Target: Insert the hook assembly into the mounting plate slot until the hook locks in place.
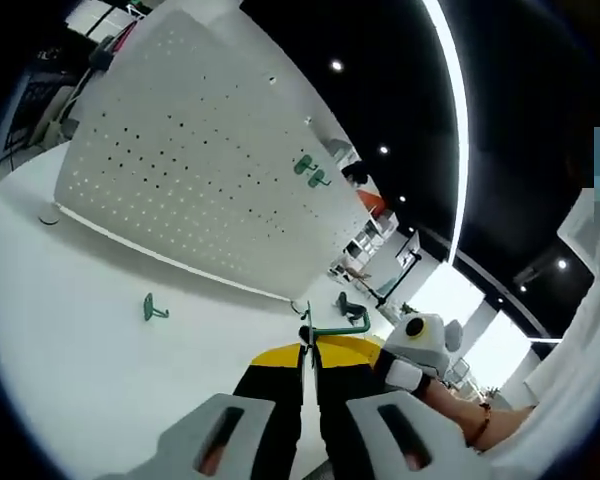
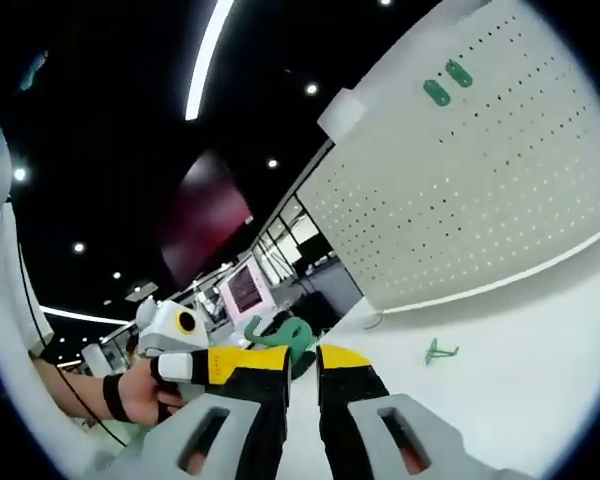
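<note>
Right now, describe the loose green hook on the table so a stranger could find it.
Start at the white pegboard standing on the white table. In front of its lower edge lies one small green hook, alone on the tabletop, unlike the two hooks mounted high on the board.

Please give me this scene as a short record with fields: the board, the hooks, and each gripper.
board: white pegboard, standing on the white table
hooks on board: two green hooks, side by side
loose hook: one green hook on the table, before the board
left gripper: shut on a green hook
right gripper: jaws slightly apart, holding nothing
</note>
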Available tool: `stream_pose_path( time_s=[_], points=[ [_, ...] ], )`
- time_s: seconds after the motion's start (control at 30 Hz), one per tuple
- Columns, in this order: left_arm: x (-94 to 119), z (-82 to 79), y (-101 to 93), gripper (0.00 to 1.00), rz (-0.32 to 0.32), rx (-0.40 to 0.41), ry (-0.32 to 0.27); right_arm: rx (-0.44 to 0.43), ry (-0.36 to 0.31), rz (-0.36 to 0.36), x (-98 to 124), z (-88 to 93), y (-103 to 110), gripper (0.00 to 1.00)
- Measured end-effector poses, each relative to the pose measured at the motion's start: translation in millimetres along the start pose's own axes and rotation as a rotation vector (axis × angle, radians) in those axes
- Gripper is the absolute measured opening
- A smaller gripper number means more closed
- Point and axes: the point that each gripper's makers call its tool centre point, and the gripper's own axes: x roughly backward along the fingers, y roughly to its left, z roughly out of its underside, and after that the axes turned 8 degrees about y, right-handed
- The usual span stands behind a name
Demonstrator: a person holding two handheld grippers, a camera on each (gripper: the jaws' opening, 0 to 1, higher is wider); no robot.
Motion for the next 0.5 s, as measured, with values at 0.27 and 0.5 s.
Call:
stream_pose_path(
  time_s=[0.27,0.5],
  points=[
    [8.4,-5.8,-9.5,0.04,0.094,0.098,-0.05,-0.051,-0.017,-0.099,-1.7,-4.9,18.5,0.06],
    [6.3,-3.5,-12.3,0.04,0.107,0.093,-0.035,-0.086,-0.02,-0.111,-0.9,-7.6,22.5,0.02]
  ],
)
